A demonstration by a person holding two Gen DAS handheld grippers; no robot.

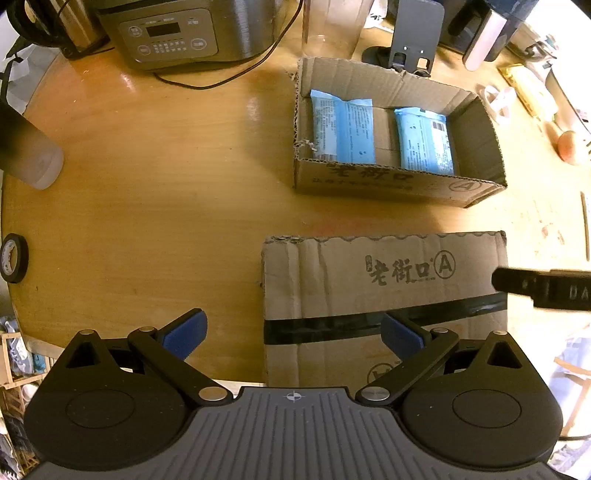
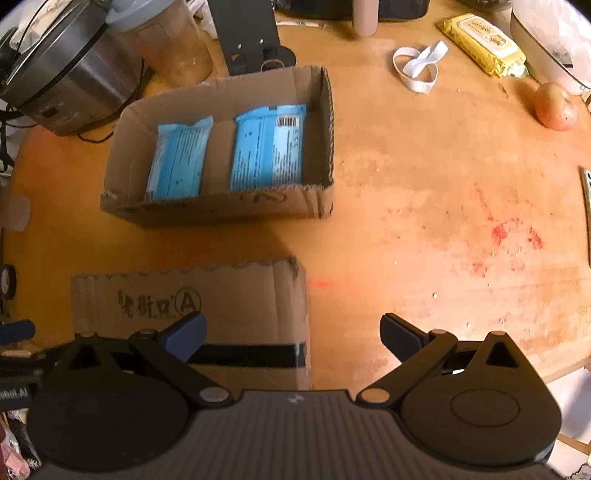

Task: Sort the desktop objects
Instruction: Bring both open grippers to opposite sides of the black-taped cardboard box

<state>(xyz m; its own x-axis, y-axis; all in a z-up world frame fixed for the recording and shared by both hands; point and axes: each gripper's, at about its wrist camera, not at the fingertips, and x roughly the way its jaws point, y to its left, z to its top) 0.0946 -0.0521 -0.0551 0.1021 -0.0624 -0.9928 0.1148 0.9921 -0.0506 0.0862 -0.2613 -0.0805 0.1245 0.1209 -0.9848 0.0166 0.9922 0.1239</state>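
Note:
An open cardboard box (image 1: 476,133) stands on the round wooden table (image 1: 155,177) and holds two blue packets (image 1: 343,125) side by side; it also shows in the right wrist view (image 2: 221,210) with the packets (image 2: 267,147). A flat cardboard lid (image 1: 332,280) with a black tape strip lies in front of it, also in the right wrist view (image 2: 229,291). My left gripper (image 1: 293,338) is open and empty over the lid's left edge. My right gripper (image 2: 293,338) is open and empty over the lid's right edge.
A rice cooker (image 1: 184,33), its cable, a black stand (image 1: 413,37) and a frosted bottle (image 1: 29,155) sit at the back and left. A tape roll (image 1: 13,258) lies at the left edge. A yellow wipes pack (image 2: 480,44), white strap (image 2: 417,66) and an onion (image 2: 556,107) lie at the right.

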